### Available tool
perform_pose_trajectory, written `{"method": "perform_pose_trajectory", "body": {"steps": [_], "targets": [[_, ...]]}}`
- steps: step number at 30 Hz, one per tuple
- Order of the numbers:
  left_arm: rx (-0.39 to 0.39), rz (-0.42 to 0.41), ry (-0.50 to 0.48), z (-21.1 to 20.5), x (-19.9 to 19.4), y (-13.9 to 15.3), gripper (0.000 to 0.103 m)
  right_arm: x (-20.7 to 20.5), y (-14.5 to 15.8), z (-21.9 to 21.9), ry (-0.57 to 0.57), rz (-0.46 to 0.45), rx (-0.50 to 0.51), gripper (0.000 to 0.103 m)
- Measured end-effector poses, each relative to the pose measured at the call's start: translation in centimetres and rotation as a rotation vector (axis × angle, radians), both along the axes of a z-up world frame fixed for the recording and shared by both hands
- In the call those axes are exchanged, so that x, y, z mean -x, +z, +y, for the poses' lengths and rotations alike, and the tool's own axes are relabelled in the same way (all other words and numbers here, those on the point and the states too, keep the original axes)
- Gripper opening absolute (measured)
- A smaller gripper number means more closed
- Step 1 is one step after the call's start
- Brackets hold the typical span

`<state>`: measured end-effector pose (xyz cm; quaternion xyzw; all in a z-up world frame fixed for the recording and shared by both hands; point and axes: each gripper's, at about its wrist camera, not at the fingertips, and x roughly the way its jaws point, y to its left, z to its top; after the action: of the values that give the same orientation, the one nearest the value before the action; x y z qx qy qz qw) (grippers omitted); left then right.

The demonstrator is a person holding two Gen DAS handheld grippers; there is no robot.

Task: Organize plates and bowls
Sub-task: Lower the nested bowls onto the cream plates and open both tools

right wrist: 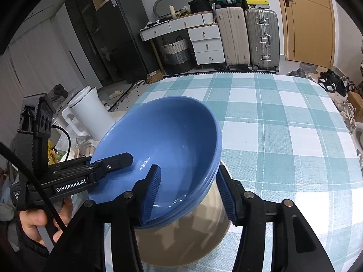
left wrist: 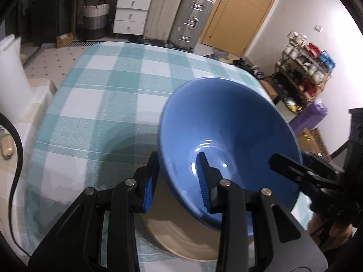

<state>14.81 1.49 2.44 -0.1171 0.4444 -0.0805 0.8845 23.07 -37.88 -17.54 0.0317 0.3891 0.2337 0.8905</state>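
A blue bowl point(left wrist: 226, 124) point(right wrist: 170, 131) sits on top of other blue bowls, whose rims show under it in the right wrist view. The stack rests on a beige plate point(left wrist: 181, 233) point(right wrist: 181, 238). My left gripper point(left wrist: 177, 181) straddles the bowl's near wall, one pad outside and one inside, and both look pressed on it. Its upper finger point(right wrist: 118, 158) reaches over the rim. My right gripper point(right wrist: 188, 192) stands open astride the opposite rim, its pads clear of the wall. One of its fingers point(left wrist: 285, 163) shows inside the bowl.
A teal and white checked cloth point(left wrist: 102, 90) point(right wrist: 283, 136) covers the table. A white kettle point(right wrist: 88, 111) stands beside the table on the left, near a hand point(right wrist: 34, 222) on the left gripper's grip. Suitcases point(right wrist: 249, 36) and drawers line the far wall.
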Motion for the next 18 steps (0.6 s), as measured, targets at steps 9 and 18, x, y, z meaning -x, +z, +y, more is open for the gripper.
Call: {"method": "perform_pose_trajectory", "body": {"steps": [9, 18], "targets": [[-0.018, -0.117, 0.023, 1.7, 2.4, 2.4, 0.082, 1.5, 1.5, -1.2, 0.0, -0.069, -0.05, 0.095], [-0.095, -0.249, 0.012, 3.5, 6.7, 5.2, 0.102, 4.2, 3.1, -1.9, 0.044, -0.202, -0.062, 0.102]]}}
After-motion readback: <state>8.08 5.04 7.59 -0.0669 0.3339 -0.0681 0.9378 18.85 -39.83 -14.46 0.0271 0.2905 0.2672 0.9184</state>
